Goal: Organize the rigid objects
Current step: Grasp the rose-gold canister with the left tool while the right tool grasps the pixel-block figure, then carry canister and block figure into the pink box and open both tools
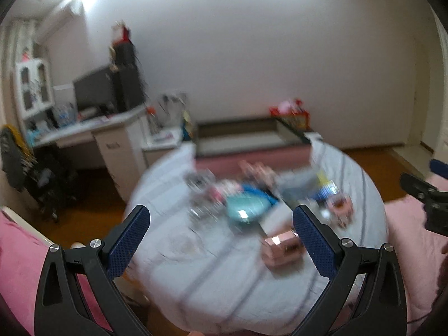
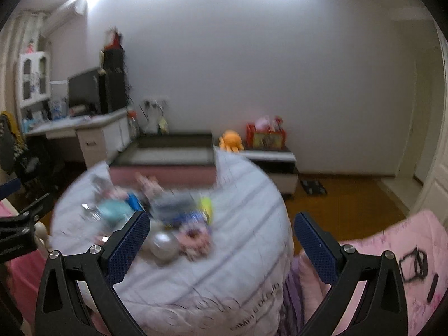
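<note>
Both frames motion-blurred, item IDs approximate.

Left tool (image 1: 221, 235): jaws spread wide, nothing between them, hovering over a round counter (image 1: 196, 280) covered in pale striped cloth. Right tool (image 2: 221, 238): also wide open, empty, over the right half of the same counter (image 2: 224, 266).

Task items sit clustered at mid-counter, left to right in the left wrist view: clear glassy things (image 1: 200, 196), too smeared to identify; teal bowl (image 1: 245, 210); rose-gold boxy item (image 1: 282, 247), nearest, just inside the left tool's right finger; pink patterned cup (image 1: 340, 205). Blue and yellow packaging behind them, unreadable.

Right wrist view: teal bowl (image 2: 114, 208) left, silver round object (image 2: 163, 245) just beside that tool's left finger, pink patterned cup (image 2: 196, 236) touching or nearly touching it.

Surroundings: white desk with monitor (image 2: 84, 89) far left, low pink-sided platform (image 2: 165, 156) behind the counter, orange octopus plush (image 2: 231, 140), red box (image 2: 266, 135) on a low cabinet, pink bedding (image 2: 392, 252) at right.
</note>
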Available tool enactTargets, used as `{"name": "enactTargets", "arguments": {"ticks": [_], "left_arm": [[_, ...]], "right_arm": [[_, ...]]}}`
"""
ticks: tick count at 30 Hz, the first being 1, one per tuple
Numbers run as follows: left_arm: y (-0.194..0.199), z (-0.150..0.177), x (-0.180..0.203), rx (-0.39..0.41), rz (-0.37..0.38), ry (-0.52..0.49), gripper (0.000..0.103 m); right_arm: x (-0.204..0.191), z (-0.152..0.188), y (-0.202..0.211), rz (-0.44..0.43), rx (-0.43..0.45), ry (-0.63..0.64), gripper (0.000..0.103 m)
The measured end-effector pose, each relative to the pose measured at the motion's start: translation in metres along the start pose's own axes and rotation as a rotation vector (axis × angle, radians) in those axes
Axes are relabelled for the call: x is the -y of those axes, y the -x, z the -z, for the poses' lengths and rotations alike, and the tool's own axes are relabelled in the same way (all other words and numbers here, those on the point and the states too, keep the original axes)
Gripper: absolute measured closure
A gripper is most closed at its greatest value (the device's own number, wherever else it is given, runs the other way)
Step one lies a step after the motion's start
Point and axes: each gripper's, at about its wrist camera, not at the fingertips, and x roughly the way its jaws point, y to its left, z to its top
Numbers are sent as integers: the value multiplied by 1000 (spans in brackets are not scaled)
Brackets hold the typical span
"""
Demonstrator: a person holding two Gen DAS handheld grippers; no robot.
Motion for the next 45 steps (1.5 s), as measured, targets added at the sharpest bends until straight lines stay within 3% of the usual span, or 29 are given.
{"name": "enactTargets", "arguments": {"ticks": [4, 8, 12, 18, 20, 21, 24, 25, 27, 35, 44, 45], "left_arm": [[-24, 21, 32, -82, 64, -31, 0], [-49, 31, 48, -148, 66, -18, 0], [-74, 34, 50, -189, 26, 23, 0], [-95, 41, 46, -253, 58, 54, 0], [-101, 45, 42, -268, 86, 47, 7], [-101, 46, 39, -274, 97, 51, 9], [-100, 48, 32, -272, 89, 41, 28], [-100, 48, 31, -272, 73, 30, 39], [-102, 47, 23, -271, 68, 35, 47], [-104, 45, 7, -267, 116, 48, 48], [-107, 43, 4, -268, 102, 32, 48], [-107, 43, 3, -267, 103, 33, 48]], "right_arm": [[19, 25, -30, -11, -90, -36, 0], [30, 39, -48, -24, -137, -48, 0], [36, 46, -62, -53, -158, -53, 0], [31, 48, -85, -125, -174, -53, 0], [26, 47, -92, -139, -186, -37, 0], [24, 47, -94, -141, -187, -33, 0], [15, 45, -104, -145, -196, -8, 0], [13, 45, -107, -136, -203, 0, 0], [9, 46, -115, -128, -223, 20, 0], [-3, 44, -134, -104, -273, 47, 0], [-13, 33, -155, -158, -304, 56, 0], [-15, 32, -156, -167, -297, 59, 5]]}}
